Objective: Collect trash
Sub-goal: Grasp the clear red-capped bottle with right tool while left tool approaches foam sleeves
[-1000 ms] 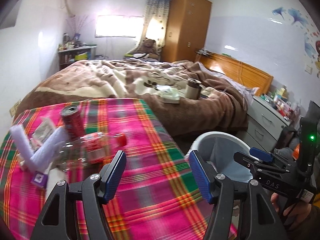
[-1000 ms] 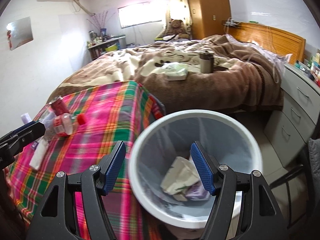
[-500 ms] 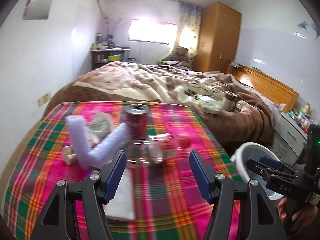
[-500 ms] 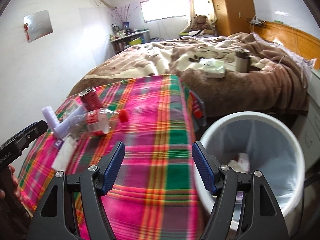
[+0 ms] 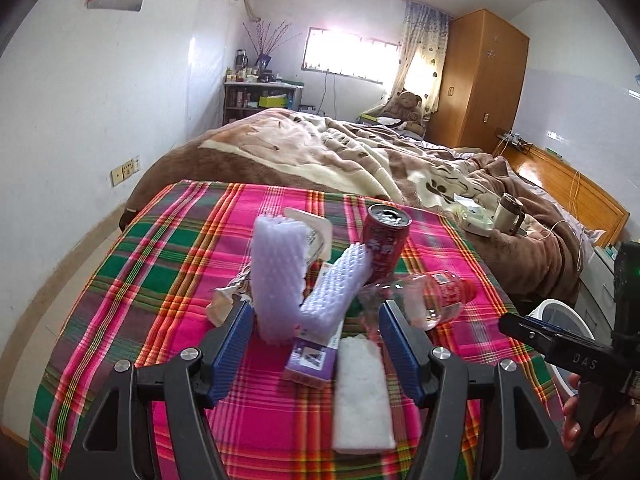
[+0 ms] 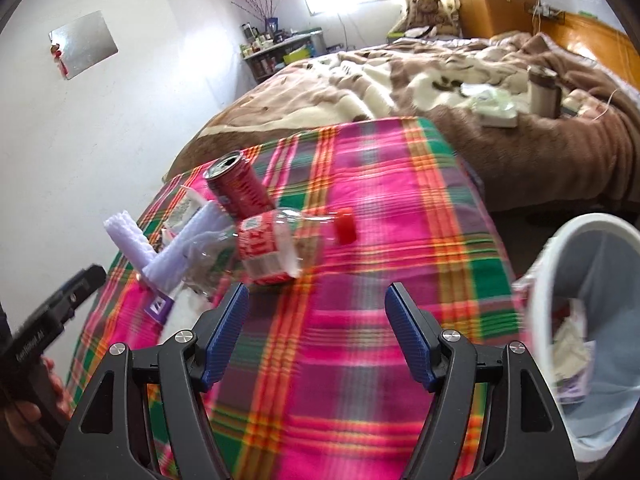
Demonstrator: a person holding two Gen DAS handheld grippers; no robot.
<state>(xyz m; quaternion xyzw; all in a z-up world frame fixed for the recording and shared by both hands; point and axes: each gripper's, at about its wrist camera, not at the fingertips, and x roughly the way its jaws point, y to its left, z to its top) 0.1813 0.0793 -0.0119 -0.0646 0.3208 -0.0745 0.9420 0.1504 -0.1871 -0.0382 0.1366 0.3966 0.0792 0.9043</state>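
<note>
Left gripper [image 5: 316, 326] spread wide, nothing held, foam netting [image 5: 298, 282] just ahead between its fingers; right gripper [image 6: 316, 322] wide too, bottle [image 6: 280, 246] just beyond.

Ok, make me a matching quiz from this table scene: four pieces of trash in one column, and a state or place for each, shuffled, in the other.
Things:
1. red soda can
2. clear plastic bottle
3. white foam netting
4. small purple box

States or places:
A. lying on its side, red cap on
B. bent into a V, ends pointing up
C. standing upright, top opened
D. flat on the plaid cloth beside a white pad, partly under the netting

Pairs: 1-C, 2-A, 3-B, 4-D
</note>
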